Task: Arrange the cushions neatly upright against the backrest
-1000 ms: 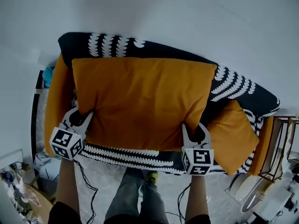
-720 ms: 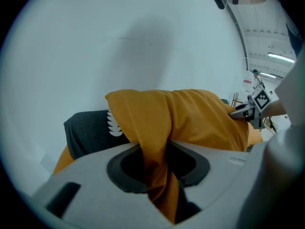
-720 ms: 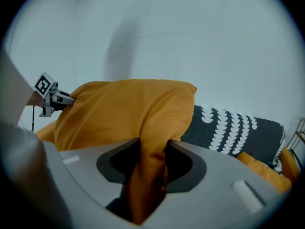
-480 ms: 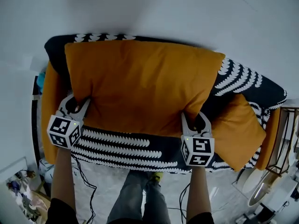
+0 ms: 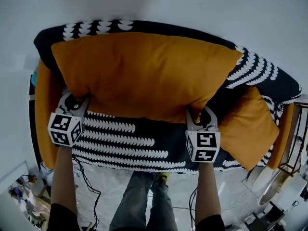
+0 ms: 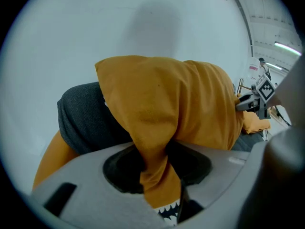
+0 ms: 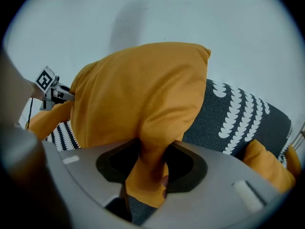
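Left hand-held gripper [image 5: 74,102] is clamped on the 8 o'clock corner of the big cushion [image 5: 144,73]. Jaws have just been easing open, with cloth bunched between them. The cushion is held across the sofa [image 5: 125,134], top edge by the backrest at 12 o'clock. The 5 o'clock corner is pinched by the right hand-held gripper [image 5: 201,117]. A small cushion [image 5: 250,129] is seen at 4 o'clock.

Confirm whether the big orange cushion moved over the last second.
Yes. The large orange cushion has moved back toward the backrest: more of the sofa's patterned seat now shows in front of it.
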{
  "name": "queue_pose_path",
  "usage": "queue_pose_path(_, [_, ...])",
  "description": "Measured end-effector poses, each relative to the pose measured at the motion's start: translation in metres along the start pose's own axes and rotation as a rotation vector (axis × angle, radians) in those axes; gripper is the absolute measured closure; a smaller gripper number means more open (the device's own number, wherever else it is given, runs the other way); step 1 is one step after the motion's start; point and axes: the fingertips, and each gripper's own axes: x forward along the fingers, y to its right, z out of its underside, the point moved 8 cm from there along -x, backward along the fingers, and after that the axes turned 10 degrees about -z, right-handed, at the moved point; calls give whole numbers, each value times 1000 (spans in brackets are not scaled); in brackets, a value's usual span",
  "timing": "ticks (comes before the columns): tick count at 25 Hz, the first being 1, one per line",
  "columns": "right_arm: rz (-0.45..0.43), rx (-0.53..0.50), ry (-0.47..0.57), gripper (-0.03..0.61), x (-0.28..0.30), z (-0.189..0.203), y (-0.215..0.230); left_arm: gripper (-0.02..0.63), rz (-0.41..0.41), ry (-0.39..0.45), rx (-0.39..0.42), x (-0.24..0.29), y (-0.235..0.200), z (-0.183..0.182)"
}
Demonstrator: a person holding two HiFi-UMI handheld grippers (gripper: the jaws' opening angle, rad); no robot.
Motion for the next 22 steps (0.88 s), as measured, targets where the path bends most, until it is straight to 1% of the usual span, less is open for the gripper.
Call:
queue_pose_path(6, [9, -34, -36, 390, 9, 14, 4, 451, 15, 13, -10, 8, 2, 12])
queue_pose_path(10, [18, -13, -38, 381, 14, 18, 9, 429, 9, 18, -9, 11, 2, 12])
queue_pose_path(13, [22, 22, -44, 357, 17, 22, 13, 400, -13, 5, 9, 11, 1, 15])
queue_pose_path(16, [26, 48, -48, 332, 12, 28, 15, 375, -38, -7, 4, 7, 0, 18])
queue_pose_path(18, [40, 40, -52, 316, 6, 31, 16, 362, -56, -6, -6, 3, 0, 20])
queue_pose_path(20, [51, 20, -44, 321, -3, 31, 17, 344, -70, 2, -31, -3, -1, 20])
queue_pose_path(22, [52, 6, -31, 328, -13, 30, 18, 341, -79, 16, -63, -12, 0, 18])
